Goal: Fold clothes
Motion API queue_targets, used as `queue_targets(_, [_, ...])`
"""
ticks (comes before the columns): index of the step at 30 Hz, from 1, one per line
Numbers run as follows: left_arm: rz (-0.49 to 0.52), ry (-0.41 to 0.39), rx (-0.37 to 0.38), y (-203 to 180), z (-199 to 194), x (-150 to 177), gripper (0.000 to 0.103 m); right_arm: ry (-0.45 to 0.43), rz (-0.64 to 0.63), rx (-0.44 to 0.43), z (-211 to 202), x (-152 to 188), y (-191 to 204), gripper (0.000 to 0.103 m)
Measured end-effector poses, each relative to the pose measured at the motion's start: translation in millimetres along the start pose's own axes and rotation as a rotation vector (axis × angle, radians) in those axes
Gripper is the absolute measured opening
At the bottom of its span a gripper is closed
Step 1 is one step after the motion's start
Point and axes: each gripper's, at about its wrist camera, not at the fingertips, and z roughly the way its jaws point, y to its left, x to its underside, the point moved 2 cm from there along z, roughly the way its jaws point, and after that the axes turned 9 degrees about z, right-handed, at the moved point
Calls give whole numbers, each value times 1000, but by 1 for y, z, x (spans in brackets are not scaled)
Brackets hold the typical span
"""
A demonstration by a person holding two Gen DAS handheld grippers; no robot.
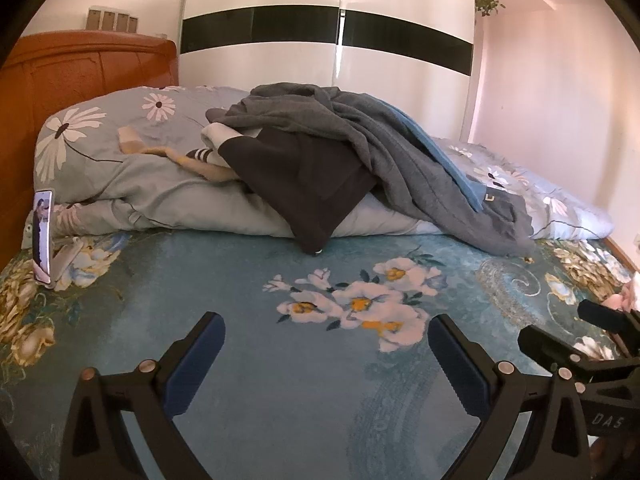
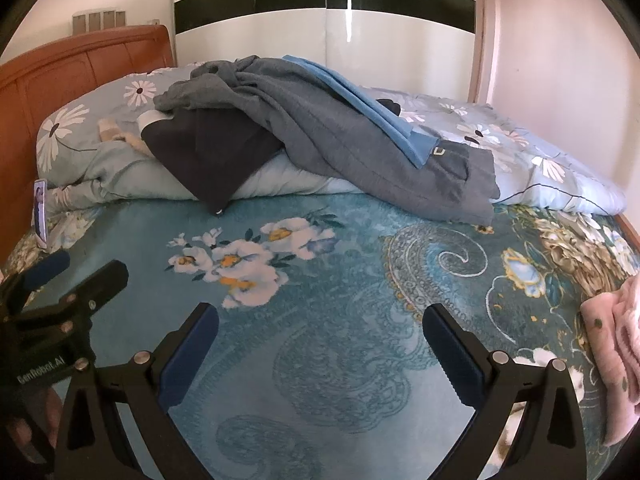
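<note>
A heap of clothes lies on a rolled duvet at the far side of the bed: a grey garment [image 1: 400,152] [image 2: 320,128] on top, a black garment [image 1: 304,184] [image 2: 212,152] under it, a blue one [image 1: 440,148] [image 2: 360,100] behind. Socks [image 1: 192,156] lie to the left of the heap. My left gripper [image 1: 326,340] is open and empty over the teal floral bedspread [image 1: 240,280]. My right gripper [image 2: 320,332] is open and empty too, beside it. Each gripper shows in the other's view: the right one [image 1: 592,332], the left one [image 2: 76,276].
The floral duvet [image 1: 120,168] [image 2: 540,160] runs across the back. A phone [image 1: 43,236] [image 2: 40,212] stands at the left edge. A folded pink garment [image 2: 616,360] lies at the right edge. An orange headboard [image 1: 80,72] and a white wardrobe [image 1: 320,40] stand behind.
</note>
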Motion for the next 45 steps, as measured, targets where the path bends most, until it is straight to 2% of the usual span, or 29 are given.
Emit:
queue_targets(6, [7,-5,5,3,7,-10,103,20,0,15,8,3,-13,102])
queue_targets(10, [13,-13,17,12,19,-29,103,34,1,25,13,6,-21,102])
queue_targets(14, [2,-28,52,31,39,-73,103,48,9,43,18,8,-35,102])
queue_targets(17, [-39,-32,71,51,66,-120,103,61,32,65,23,12,-53,102])
queue_targets(18, [-62,-22,80,57,79,-135,103,66,41,71,25,12,-58,102])
queue_targets(21, [-213,17,126,79,118,-170,101,75,57,87,28,16,-71,102])
queue_targets(22, [-268,24,149,86,131,-180,99,78,61,90,29,17,-75,102])
queue_targets(24, [-300,47,150,88,154,-194,94,83,66,98,30,20,-83,102])
queue_targets(26, [-345,85,130,92,178,-202,76,87,71,109,29,22,-92,102])
queue_targets(28, [-436,119,155,100,197,-204,71,90,79,122,27,25,-102,102])
queue_targets(29, [-475,130,140,105,203,-204,58,91,88,131,25,27,-108,102])
queue_targets(30, [-512,139,126,110,207,-204,50,91,96,141,23,28,-113,102])
queue_targets(32, [-548,129,100,115,206,-204,13,92,114,160,19,31,-125,102])
queue_targets(34, [-556,81,111,117,195,-208,10,96,140,175,15,34,-136,102])
queue_targets(39, [-460,-42,121,108,141,-234,9,96,160,171,3,37,-142,102])
queue_targets(42, [-463,-101,204,107,103,-244,9,91,146,156,-6,37,-134,102])
queue_targets(45, [-420,-175,286,103,57,-256,9,90,125,136,-15,37,-120,102])
